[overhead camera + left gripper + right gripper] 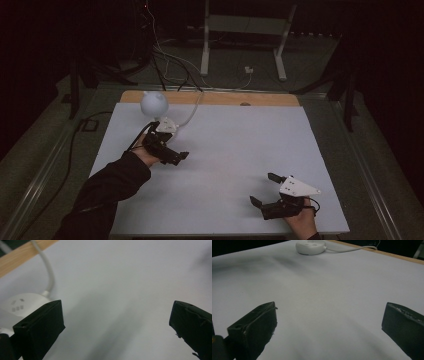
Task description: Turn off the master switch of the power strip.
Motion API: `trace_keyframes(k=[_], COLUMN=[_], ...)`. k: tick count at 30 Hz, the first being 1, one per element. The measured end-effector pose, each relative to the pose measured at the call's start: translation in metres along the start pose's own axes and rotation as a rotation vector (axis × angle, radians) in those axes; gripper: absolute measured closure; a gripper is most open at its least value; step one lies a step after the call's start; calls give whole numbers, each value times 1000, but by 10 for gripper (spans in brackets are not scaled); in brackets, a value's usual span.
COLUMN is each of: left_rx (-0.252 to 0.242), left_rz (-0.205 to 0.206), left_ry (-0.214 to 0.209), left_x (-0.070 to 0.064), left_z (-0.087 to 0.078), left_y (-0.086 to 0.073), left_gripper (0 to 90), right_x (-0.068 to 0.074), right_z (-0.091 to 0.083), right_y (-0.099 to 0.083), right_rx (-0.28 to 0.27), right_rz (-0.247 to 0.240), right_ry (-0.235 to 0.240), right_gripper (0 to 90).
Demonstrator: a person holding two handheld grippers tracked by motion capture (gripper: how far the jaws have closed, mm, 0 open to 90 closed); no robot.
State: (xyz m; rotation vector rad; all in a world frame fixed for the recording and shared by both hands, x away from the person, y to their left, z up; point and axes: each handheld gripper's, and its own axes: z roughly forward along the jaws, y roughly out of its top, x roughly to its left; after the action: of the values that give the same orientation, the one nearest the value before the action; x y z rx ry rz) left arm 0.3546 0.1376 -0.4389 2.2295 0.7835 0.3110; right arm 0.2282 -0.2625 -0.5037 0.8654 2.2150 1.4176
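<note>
White plastic socket (18, 306) at frame left, probably light, rigid, slick; grip its sides. Left gripper (117, 320) and right gripper (329, 322) wide open, empty.

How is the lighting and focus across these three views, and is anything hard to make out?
High view: dim, dark surroundings, only the white sheet lit; the white globe glows featureless. Left gripper view: soft shadows on the sheet, the power strip slightly blurred. Right gripper view: broad soft shadows, the distant white puck soft.
</note>
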Motion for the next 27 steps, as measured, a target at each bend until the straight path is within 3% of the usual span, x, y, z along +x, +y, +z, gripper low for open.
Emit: trace_keyframes(k=[9,27], left_rx=[-9,-20], left_rz=[23,-7], left_ry=[-22,-63], left_x=[-13,-32], left_z=[-16,-27], left_y=[-18,-73], left_gripper=[2,2], right_x=[0,1], right_z=[1,1], right_y=[0,0], right_rx=[2,7], right_rz=[-2,-7], right_ry=[-1,-3], right_gripper=[0,0])
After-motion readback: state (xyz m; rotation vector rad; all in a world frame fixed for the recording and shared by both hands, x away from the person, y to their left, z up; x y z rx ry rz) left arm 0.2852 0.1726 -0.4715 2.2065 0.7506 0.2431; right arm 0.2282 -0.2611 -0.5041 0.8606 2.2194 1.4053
